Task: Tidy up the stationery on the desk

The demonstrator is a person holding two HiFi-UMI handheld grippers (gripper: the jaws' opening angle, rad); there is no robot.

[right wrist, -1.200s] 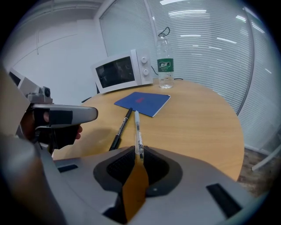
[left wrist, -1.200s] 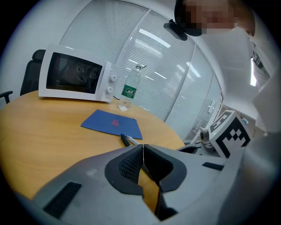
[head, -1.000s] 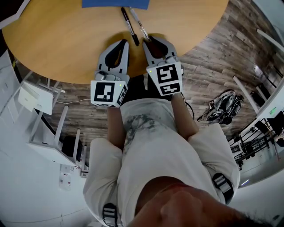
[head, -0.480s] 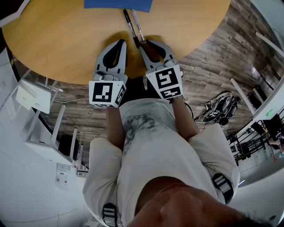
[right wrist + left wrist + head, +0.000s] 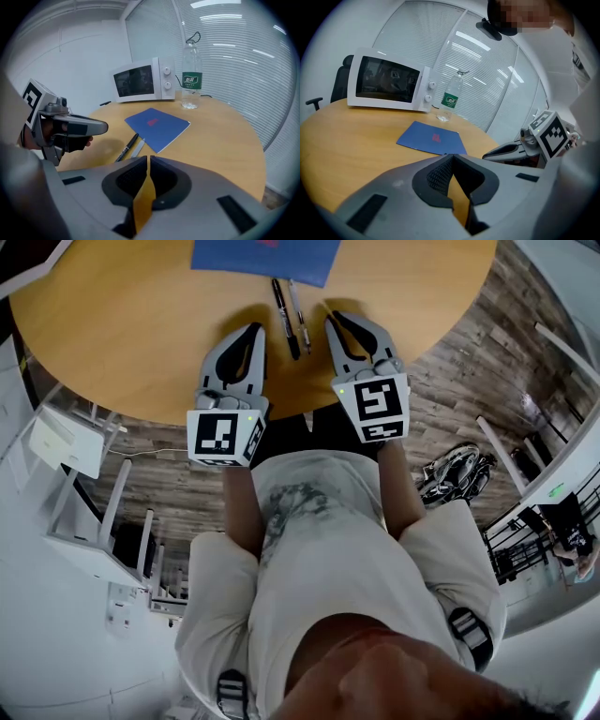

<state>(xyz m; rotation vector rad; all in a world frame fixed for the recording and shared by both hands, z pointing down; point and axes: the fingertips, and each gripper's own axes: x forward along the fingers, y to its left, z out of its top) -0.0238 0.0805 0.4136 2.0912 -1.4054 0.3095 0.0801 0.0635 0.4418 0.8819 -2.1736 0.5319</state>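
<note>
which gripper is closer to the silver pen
Right. The right gripper sits just right of the silver pen; the left gripper is beyond the black pen, left of both.

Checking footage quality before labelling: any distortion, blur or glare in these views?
Head view: strong fisheye, the desk edge and floor bend, pens look sharp. Left gripper view: dark vignette corners, near jaws soft. Right gripper view: bright light streaks across the blinds; bottle sharp.

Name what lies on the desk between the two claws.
A black pen and a silver pen lie side by side between the left claw and the right claw, both shut and empty. The head view shows it.
</note>
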